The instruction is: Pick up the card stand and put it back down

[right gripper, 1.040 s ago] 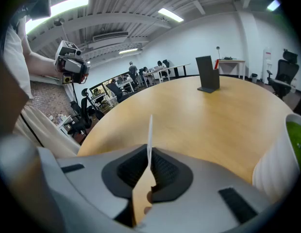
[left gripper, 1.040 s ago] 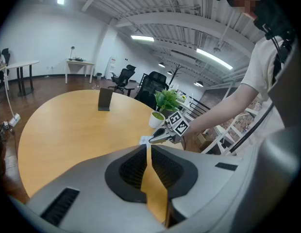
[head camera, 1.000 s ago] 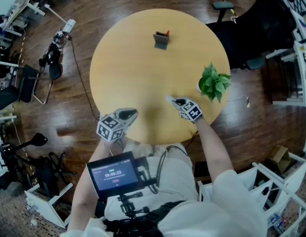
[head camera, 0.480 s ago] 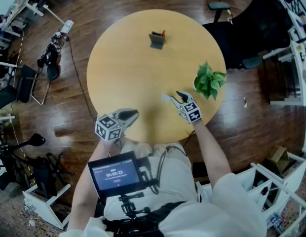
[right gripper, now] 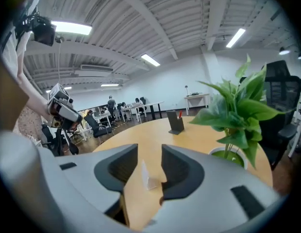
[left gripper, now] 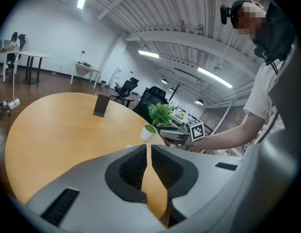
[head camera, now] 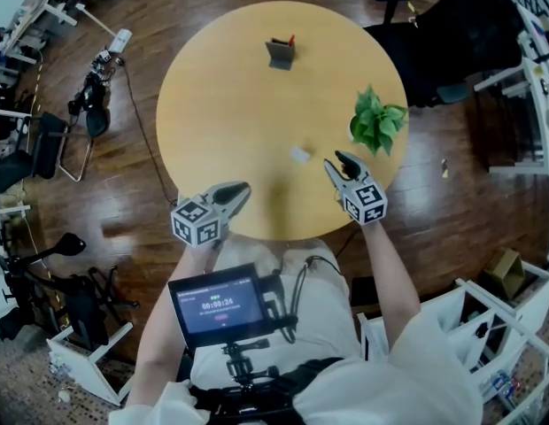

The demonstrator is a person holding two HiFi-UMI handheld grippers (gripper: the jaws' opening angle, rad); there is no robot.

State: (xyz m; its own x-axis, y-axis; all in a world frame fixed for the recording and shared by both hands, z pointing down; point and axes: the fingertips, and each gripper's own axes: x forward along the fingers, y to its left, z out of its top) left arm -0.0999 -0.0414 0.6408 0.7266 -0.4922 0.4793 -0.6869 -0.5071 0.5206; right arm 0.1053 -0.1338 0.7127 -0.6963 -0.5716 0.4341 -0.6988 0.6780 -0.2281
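Observation:
The card stand [head camera: 300,155], a small clear plastic holder, stands on the round wooden table [head camera: 230,113] near its front right. In the right gripper view the card stand [right gripper: 148,177] shows in the gap ahead of the jaws, free of the pads. My right gripper [head camera: 336,161] hangs just right of it with nothing between its jaws; they stand wide and are closing slightly. The right gripper [right gripper: 149,152] points across the table. My left gripper [head camera: 232,193] hovers over the near table edge, shut and empty. In its own view the left gripper [left gripper: 146,152] shows only a thin slit.
A dark holder with a red pen [head camera: 280,52] stands at the table's far side. A potted green plant [head camera: 376,127] sits by the right edge, close to my right gripper. Chairs, desks and cables surround the table on the dark wood floor.
My right gripper has opened, let go of the card stand and drawn back to the right. The stand stays on the table. My left gripper has barely moved.

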